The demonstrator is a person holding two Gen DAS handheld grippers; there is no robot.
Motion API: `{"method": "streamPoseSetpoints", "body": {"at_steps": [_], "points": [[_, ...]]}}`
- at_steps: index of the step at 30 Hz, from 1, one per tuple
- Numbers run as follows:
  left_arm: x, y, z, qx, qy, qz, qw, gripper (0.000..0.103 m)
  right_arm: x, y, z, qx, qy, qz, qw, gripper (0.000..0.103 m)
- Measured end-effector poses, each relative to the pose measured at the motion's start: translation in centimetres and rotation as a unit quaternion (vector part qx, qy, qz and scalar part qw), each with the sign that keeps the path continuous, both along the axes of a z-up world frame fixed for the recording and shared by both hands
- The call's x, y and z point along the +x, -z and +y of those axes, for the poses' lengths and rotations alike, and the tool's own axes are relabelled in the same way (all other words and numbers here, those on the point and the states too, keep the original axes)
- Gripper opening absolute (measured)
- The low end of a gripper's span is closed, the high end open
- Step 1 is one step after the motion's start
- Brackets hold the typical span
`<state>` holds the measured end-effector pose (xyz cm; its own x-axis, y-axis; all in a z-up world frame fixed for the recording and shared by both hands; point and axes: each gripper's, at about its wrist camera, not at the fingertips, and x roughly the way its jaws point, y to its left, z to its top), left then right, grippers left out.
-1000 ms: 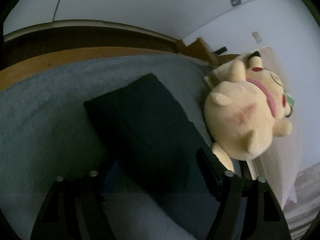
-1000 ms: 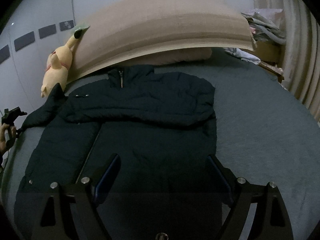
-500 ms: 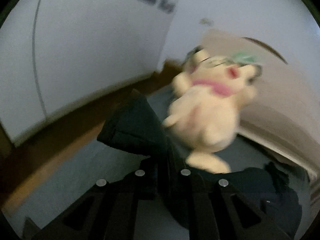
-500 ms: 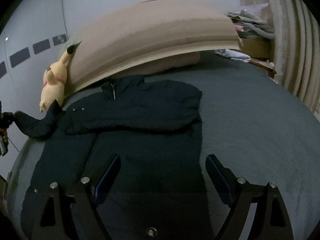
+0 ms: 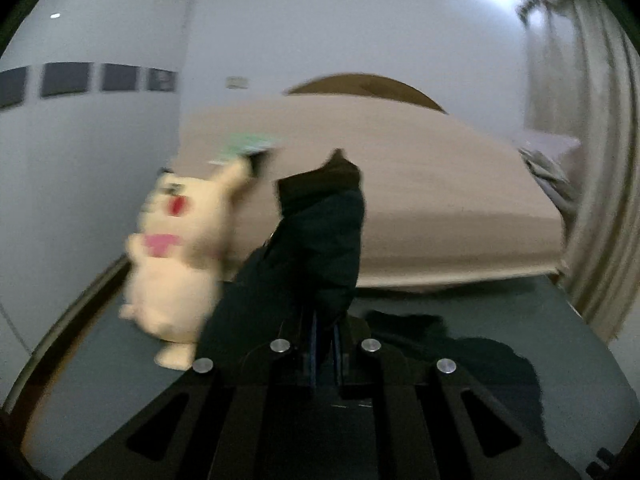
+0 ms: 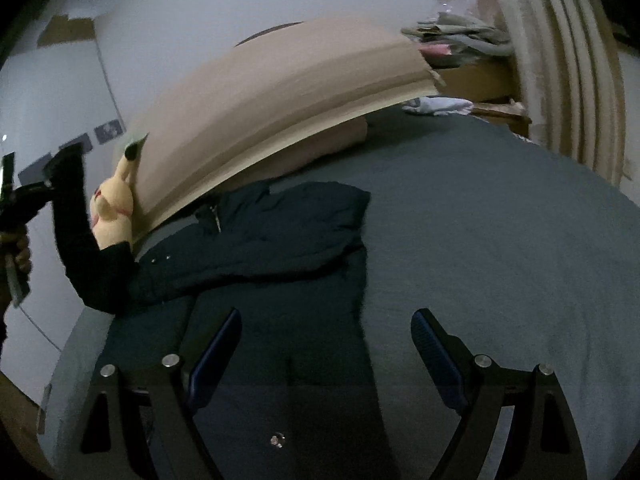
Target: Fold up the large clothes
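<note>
On the grey-blue bed (image 6: 500, 240) a dark navy padded jacket (image 6: 280, 264) lies spread flat, collar toward the tan headboard (image 6: 280, 92), its one sleeve already folded across the chest. Its other sleeve (image 6: 76, 240) is lifted off the bedding at nine o'clock in the right wrist view, rising steeply to the left gripper (image 5: 324, 344), whose claw is pinched tight on the sleeve fabric; the cuff end (image 5: 332, 172) sticks up past the jaws. A person's hand (image 6: 18, 248) holds that tool at the frame's left edge. Just beside the raised sleeve, at ten o'clock, a cream plush toy (image 5: 176, 248) with red cheeks and a pink collar leans on the headboard, blurred. The right gripper (image 6: 326, 348) hovers over the jacket's lower body with its claw wide and nothing between the blue pads. Piled clothes (image 6: 460, 36) sit at one o'clock beside the beige curtain (image 6: 568, 60). No brand, label or writing can be read anywhere.
</note>
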<state>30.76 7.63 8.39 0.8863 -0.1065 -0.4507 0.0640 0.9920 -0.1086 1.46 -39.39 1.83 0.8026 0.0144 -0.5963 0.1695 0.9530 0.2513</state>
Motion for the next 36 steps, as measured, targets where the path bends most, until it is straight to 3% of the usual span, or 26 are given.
{"method": "streamPoseSetpoints", "body": {"at_steps": [5,11,16,20,23,24,25,27,31,33,36], "points": [[0.4,3.6,-8.8,0.035,0.056,0.035,0.9972,0.006,-0.8,0.1,-1.7,0.018,0.014,-0.007,1.000,0.089],[2.2,9.7,-15.6,0.073,0.088,0.092,0.9892,0.006,-1.5,0.2,-3.2,0.030,0.028,-0.008,0.999,0.089],[1.6,12.8,-18.2,0.112,0.109,0.125,0.9798,0.006,-1.5,0.5,-3.7,0.033,0.032,-0.005,0.999,0.089],[1.8,13.6,-18.8,0.122,0.117,0.156,0.9733,0.009,-1.3,0.5,-3.6,0.034,0.030,-0.002,0.999,0.089],[2.4,14.7,-19.5,0.124,0.142,0.209,0.9595,0.017,-1.1,0.3,-3.3,0.031,0.024,-0.001,0.999,0.089],[2.5,14.9,-19.7,0.120,0.154,0.225,0.9548,0.030,-1.1,0.2,-3.2,0.030,0.022,-0.001,0.999,0.089],[2.4,15.0,-19.8,0.107,0.168,0.238,0.9508,0.056,-1.1,0.1,-3.0,0.027,0.020,-0.002,0.999,0.089],[2.0,14.8,-19.5,0.052,0.193,0.250,0.9476,0.079,-1.1,-0.1,-2.8,0.024,0.018,-0.003,1.000,0.089],[1.2,12.8,-19.2,0.028,0.186,0.224,0.9564,0.078,-1.5,-0.6,-2.7,0.018,0.019,-0.005,1.000,0.089],[0.6,11.4,-18.1,-0.009,0.193,0.220,0.9562,0.078,-1.5,-0.9,-2.8,0.021,0.018,-0.006,1.000,0.089],[-1.1,8.8,-14.6,-0.053,0.183,0.182,0.9645,0.078,-0.7,-1.7,-2.6,0.041,0.010,-0.011,0.999,0.089]]}}
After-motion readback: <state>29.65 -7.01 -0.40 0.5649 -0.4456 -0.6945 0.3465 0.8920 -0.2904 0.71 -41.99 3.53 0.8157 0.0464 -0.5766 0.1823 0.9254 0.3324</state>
